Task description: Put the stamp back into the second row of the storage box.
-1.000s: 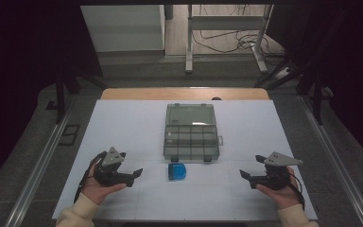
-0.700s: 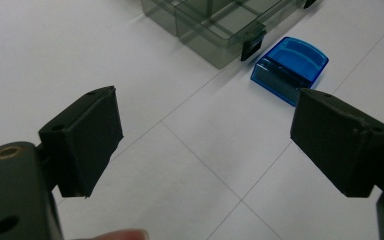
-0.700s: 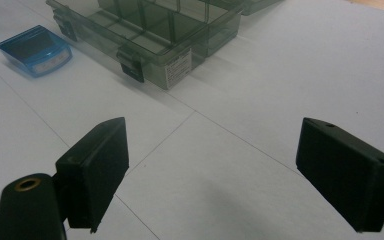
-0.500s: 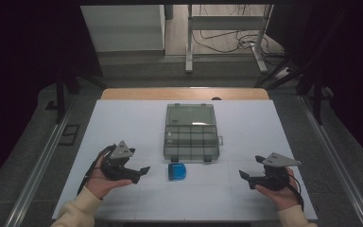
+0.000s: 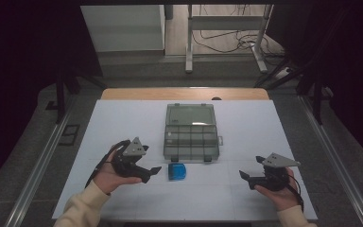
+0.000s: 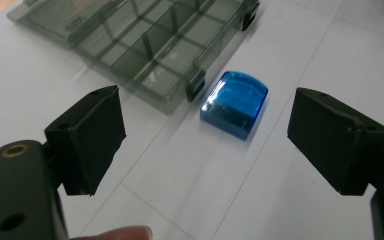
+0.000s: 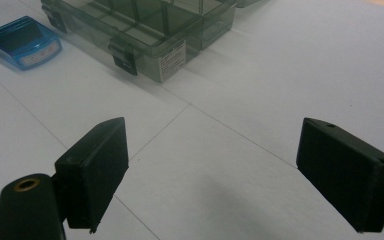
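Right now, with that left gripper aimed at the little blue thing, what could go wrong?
1. The blue block lies close beside the open organizer box, so a jaw of the left gripper might bump the box's latch.
2. The block looks glossy and curved on top, so it might slip when squeezed.

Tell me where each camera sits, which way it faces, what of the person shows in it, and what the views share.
High view: above the person's side, looking forward and down on the table; both hands, left gripper, right gripper.
Left gripper view: on the left gripper, facing the blue box between its open jaws; a fingertip at the bottom.
Right gripper view: on the right gripper, facing bare table past open jaws.
Shared: the blue box and the organizer.
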Available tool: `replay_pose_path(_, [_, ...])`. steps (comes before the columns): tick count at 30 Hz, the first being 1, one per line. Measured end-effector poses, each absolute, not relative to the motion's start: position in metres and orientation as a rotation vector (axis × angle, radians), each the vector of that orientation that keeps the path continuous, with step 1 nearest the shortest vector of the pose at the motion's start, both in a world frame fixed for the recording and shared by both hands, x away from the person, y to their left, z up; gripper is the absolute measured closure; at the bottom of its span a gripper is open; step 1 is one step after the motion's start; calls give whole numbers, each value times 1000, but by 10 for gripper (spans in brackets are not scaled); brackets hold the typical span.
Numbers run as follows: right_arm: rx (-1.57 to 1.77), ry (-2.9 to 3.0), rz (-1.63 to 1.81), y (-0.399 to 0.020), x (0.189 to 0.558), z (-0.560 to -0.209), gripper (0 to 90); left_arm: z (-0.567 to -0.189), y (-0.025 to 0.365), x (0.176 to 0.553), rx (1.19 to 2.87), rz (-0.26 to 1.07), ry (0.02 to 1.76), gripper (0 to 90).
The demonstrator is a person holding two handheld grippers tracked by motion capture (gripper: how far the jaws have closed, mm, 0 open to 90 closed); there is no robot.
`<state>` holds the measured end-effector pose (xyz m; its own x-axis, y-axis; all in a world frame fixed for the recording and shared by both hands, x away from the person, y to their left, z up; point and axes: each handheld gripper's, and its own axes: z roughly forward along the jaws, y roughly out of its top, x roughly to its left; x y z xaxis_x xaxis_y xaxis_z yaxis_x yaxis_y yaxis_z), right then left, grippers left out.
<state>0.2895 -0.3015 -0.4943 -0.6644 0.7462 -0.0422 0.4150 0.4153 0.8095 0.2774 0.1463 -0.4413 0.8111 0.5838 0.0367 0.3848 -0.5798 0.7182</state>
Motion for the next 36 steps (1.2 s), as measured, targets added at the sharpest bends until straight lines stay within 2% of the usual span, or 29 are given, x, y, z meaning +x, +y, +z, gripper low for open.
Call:
replay_pose_path(9, [994,2282,1123,-301,291,-495,136,-434,128,284,2292,324,644,154])
replay_pose_path(18, [989,2288,1121,-300,290,-496,136,-439,109,293,2358,245,585,145])
replay_pose_path(36, [983,2303,1092,-300,290,-498,136,-475,80,305,2521,107,516,136])
